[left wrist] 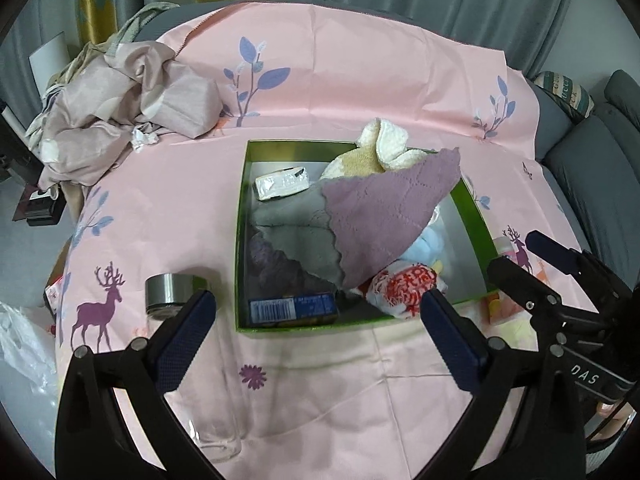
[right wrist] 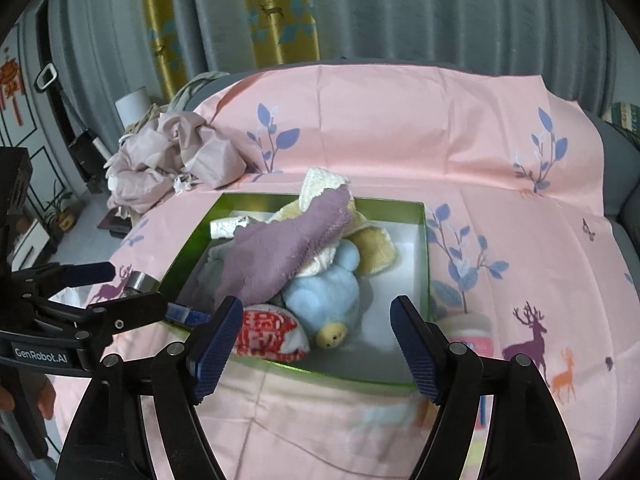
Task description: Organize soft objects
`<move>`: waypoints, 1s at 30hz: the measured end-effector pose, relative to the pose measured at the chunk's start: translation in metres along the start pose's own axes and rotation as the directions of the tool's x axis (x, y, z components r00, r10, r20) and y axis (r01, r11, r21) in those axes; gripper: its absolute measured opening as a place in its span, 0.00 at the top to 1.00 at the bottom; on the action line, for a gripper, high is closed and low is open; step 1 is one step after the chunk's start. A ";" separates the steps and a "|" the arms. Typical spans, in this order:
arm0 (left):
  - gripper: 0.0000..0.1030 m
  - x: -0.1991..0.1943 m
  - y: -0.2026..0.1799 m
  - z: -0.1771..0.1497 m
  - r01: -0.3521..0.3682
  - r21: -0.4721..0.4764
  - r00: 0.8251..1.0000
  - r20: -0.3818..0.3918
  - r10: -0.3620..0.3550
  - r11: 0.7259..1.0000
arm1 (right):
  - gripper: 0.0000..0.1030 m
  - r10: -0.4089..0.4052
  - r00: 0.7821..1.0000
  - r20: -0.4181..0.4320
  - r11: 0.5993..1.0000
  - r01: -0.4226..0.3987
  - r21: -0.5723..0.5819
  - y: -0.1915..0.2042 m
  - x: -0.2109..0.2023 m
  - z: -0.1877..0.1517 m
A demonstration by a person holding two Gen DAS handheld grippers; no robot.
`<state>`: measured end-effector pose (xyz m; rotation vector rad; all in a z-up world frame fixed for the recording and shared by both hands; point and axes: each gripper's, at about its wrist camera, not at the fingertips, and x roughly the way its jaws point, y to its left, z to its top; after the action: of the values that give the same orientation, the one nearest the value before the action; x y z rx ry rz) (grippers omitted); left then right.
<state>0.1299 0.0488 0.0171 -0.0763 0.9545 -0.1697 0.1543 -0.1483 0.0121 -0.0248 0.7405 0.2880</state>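
a green box (left wrist: 241, 240) is seen on a pink sheet (left wrist: 320, 88) printed with deer and leaves. the box is filled with soft items: a purple cloth (left wrist: 380, 216) is draped over the top, a grey cloth (left wrist: 296, 232) lies under it, and a cream and yellow towel (left wrist: 384, 140) sticks up over the far wall. a light blue plush toy (right wrist: 324, 292) lies in the middle of the box, face toward the near wall, with a red and white pouch (right wrist: 268, 334) just beside it at the near wall. a blue packet (left wrist: 292, 308) rests against the near wall and a white packet (left wrist: 282, 182) lies near the far corner.

the left gripper (left wrist: 318, 332) is held in front of the box with its fingers spread apart and nothing between them. the right gripper (right wrist: 316, 344) is held likewise, its fingers apart and nothing clamped.

a glass jar with a metal lid (left wrist: 168, 292) stands on the sheet to the left of the box, behind the left finger. a crumpled pile of fabric (left wrist: 132, 100) lies at the far left of the sheet, well apart from the box
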 end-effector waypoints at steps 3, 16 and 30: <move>0.01 -0.004 -0.002 -0.002 -0.020 -0.015 1.000 -0.018 0.019 1.000 | 0.25 -0.013 1.000 -0.006 1.000 0.013 0.007 0.000 -0.005 -0.001; 0.01 -0.007 -0.010 -0.007 -0.032 -0.049 0.997 -0.077 0.028 0.998 | 0.25 -0.034 0.999 -0.020 0.999 0.035 0.031 -0.004 -0.017 -0.003; 0.01 -0.001 -0.007 -0.006 -0.079 -0.066 0.991 -0.116 0.071 0.995 | 0.25 -0.023 0.997 -0.073 0.997 0.028 0.073 -0.012 -0.008 0.000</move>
<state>0.1240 0.0417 0.0152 -0.0966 1.0758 -0.0711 0.1519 -0.1620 0.0161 0.0260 0.8220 0.2360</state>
